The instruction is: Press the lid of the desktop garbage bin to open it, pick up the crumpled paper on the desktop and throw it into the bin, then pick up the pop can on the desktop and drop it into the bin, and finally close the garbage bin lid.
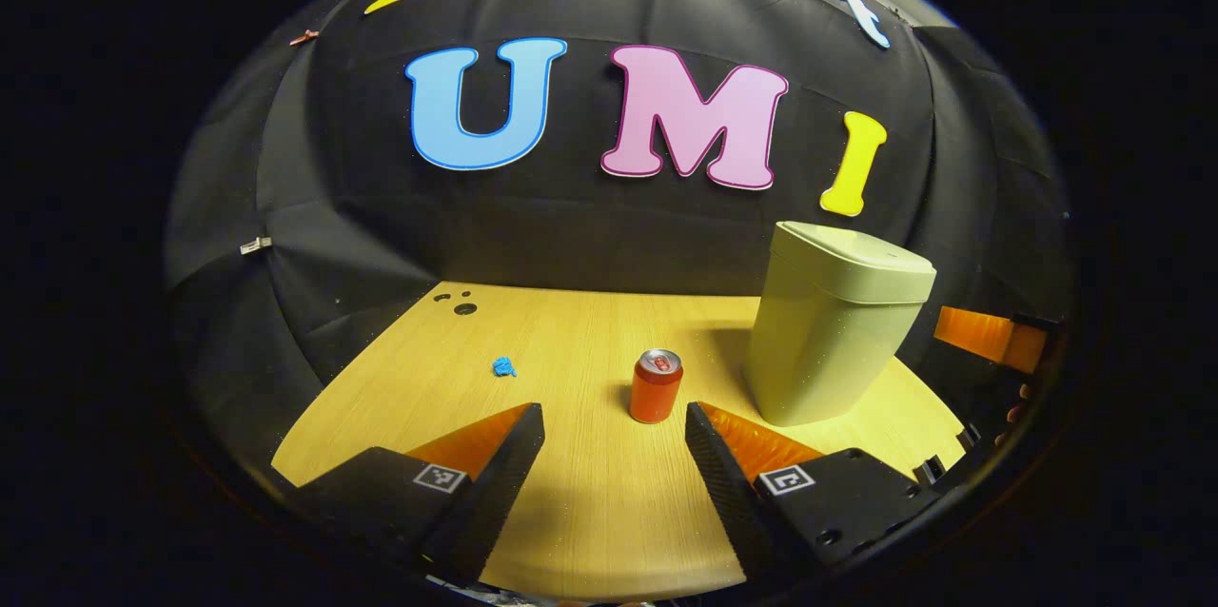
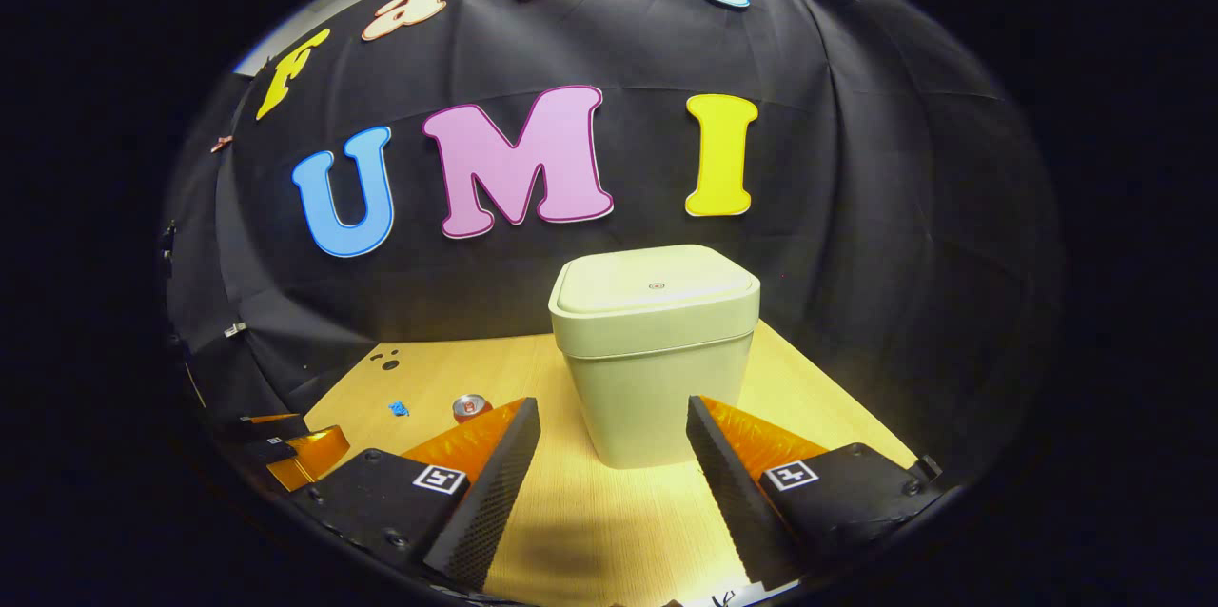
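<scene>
Left gripper view has the released left gripper [image 1: 615,426] facing a red pop can [image 1: 656,386] on the wooden counter [image 1: 571,341], while the right gripper [image 2: 613,421], also released, faces the closed pale-green plastic bin [image 2: 655,350].

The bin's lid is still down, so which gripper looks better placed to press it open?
Probably the right gripper: the bin stands straight ahead of its open fingers, the closed lid facing it. The left gripper points at the pop can, with the bin off to its side.
</scene>
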The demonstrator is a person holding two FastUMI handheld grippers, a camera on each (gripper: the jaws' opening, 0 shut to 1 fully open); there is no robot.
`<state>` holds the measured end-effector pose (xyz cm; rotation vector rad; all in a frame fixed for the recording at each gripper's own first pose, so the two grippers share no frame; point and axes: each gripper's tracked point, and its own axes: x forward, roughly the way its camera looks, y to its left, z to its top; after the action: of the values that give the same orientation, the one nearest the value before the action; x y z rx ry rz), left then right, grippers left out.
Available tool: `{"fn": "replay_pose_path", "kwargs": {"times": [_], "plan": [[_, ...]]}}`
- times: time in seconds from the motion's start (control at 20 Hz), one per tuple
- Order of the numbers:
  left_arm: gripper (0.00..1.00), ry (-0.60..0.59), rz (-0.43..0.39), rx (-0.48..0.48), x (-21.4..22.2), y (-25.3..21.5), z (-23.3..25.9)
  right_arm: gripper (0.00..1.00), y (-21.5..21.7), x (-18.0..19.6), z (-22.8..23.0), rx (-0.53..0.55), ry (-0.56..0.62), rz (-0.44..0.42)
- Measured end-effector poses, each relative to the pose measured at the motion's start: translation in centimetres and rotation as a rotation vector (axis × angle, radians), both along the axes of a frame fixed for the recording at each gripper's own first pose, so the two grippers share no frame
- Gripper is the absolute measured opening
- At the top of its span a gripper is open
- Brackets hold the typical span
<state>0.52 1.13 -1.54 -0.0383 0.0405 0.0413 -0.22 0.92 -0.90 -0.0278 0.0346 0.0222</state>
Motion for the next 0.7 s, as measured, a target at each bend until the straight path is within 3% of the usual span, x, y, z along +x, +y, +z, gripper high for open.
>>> {"fn": "replay_pose_path", "kwargs": {"times": [0.7], "plan": [[0.96,0.009,-0.003,0.007,0.8,-0.5,-0.6,0.97,-1.6,-0.1,0.1,-0.016,-0.002,-0.036]]}}
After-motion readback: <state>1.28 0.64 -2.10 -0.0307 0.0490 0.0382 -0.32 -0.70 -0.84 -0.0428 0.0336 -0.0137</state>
